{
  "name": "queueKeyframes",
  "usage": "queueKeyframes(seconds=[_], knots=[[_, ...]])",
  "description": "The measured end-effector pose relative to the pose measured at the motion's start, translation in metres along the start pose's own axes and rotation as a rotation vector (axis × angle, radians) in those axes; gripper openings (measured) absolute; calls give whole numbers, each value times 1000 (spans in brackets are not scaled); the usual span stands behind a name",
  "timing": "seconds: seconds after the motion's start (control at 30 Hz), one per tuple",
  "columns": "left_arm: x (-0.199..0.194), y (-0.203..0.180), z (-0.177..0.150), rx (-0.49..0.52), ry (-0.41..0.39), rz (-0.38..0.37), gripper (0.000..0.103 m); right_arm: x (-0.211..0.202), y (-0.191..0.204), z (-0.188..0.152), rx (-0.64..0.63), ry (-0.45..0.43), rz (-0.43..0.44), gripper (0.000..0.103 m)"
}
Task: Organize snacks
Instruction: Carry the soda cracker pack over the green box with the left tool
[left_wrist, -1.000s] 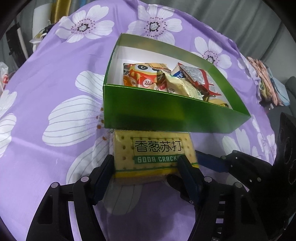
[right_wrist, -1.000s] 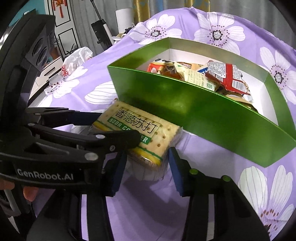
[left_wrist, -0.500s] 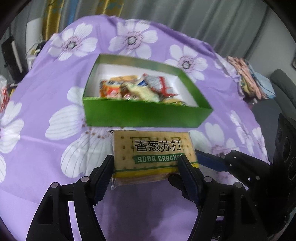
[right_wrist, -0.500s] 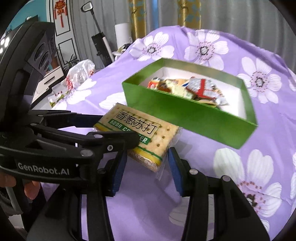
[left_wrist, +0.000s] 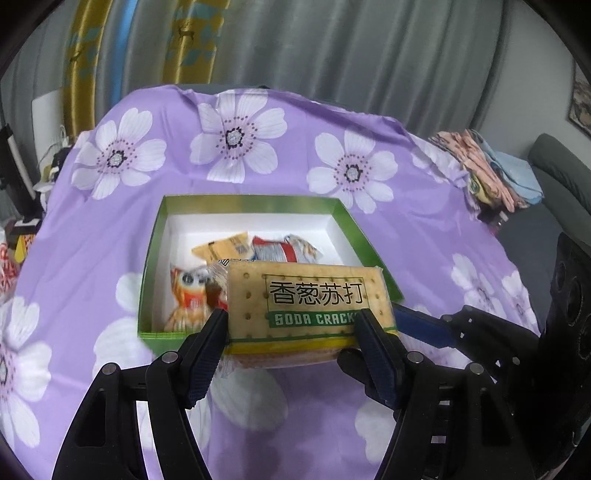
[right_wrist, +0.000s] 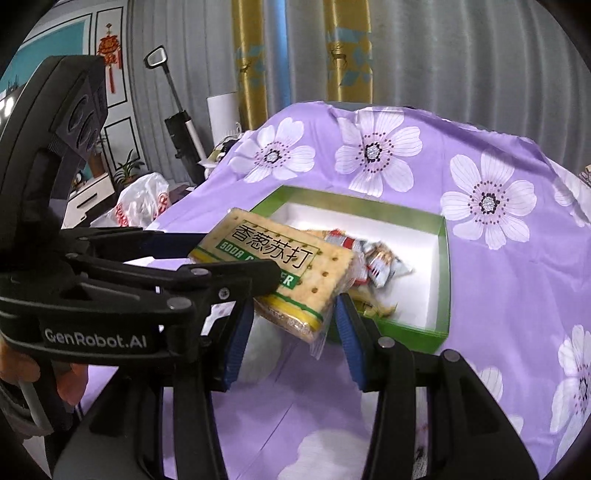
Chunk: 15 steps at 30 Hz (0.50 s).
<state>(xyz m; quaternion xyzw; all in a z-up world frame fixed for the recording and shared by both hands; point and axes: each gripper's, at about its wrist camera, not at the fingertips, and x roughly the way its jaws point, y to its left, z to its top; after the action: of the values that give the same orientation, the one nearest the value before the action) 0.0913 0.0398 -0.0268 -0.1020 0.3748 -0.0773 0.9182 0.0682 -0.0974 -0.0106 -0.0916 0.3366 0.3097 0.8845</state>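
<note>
Over the near wall of the green box, above the purple flowered worktop, I've got the soda cracker pack up in the air w/ both tongs. My left tongs clamp its two short ends; my right tongs pinch the near corner from the side, pads on the wrapper. It's light, I'd guess, but brittle inside — crackers snap if squeezed hard, and the film is slick and crinkly at the seal. Best hold is on the firm stacked edges, not the loose wrapper flap. Both tongs tilt down toward the box, pack lying roughly flat, label up. Other snack packets lie inside already — room left at the far end.
</note>
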Motion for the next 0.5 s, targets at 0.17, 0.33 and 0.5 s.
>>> queueKeyframes(seconds=[0.17, 0.33, 0.5], knots=[[34, 12, 22, -30, 32, 6, 70, 33, -18, 14, 22, 24, -1, 47], [65, 24, 29, -70, 83, 11, 70, 63, -23, 18, 9, 86, -18, 49], [73, 32, 31, -83, 113, 57, 70, 70, -25, 19, 29, 114, -22, 49]])
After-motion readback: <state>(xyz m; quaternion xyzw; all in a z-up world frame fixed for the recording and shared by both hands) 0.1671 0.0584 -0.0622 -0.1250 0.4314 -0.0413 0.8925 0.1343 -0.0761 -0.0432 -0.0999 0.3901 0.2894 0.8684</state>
